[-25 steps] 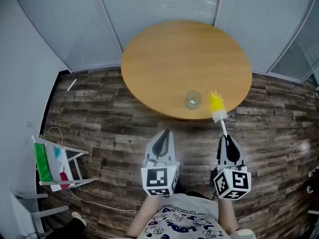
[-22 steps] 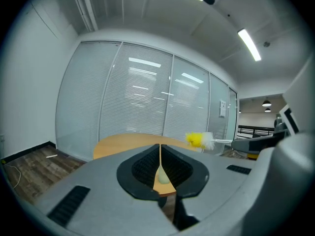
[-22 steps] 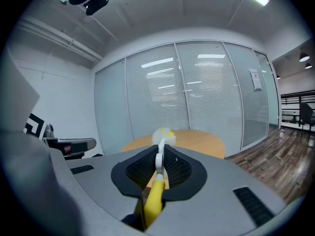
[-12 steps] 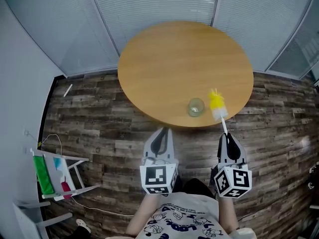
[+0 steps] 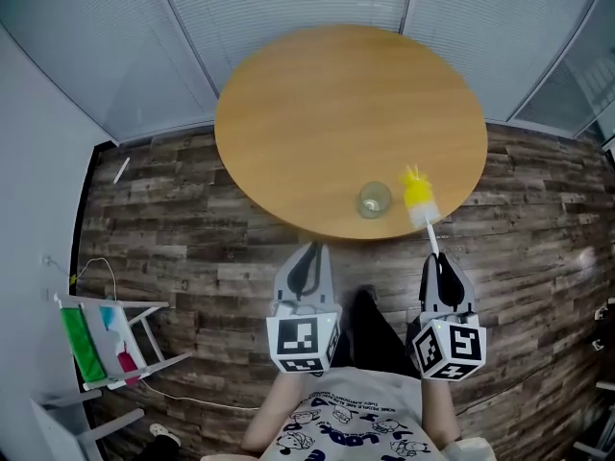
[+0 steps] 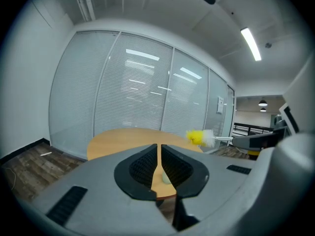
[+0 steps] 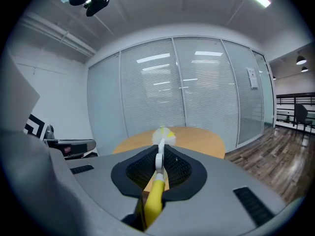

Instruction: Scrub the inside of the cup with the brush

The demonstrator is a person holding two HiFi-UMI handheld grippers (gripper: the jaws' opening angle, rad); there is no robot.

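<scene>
Cup: a small clear cup (image 5: 374,200) stands upright on the table, close to the edge nearest the person. In the left gripper view it shows as a pale shape (image 6: 165,177) low behind the jaws.
Brush: the brush (image 5: 419,200) has a yellow and white bristle head on a thin white shaft. Its head lies over the table's near edge, just right of the cup and apart from it. Whether the bristles touch the tabletop cannot be told.
Brush in the right gripper view: the white shaft and yellow handle (image 7: 156,191) run straight out between the jaws, bristles pointing away toward the table.
Right gripper: the right gripper (image 5: 437,260) is clamped on the brush handle, with the pads pressed to both sides. It is off the table's edge, over the floor.
Left gripper: the left gripper (image 5: 312,248) has its jaws closed together with nothing between them. It points at the table, short of the edge and near the cup, without touching it.
Table: a round wooden table (image 5: 336,104), bare except for the cup.
Floor: dark wood-pattern planks (image 5: 173,219).
Walls: glass panels with pale blinds (image 5: 288,3) stand behind the table.
Far left: a white rack (image 5: 135,329) stands on the floor holding green and red items, well apart from the table.
</scene>
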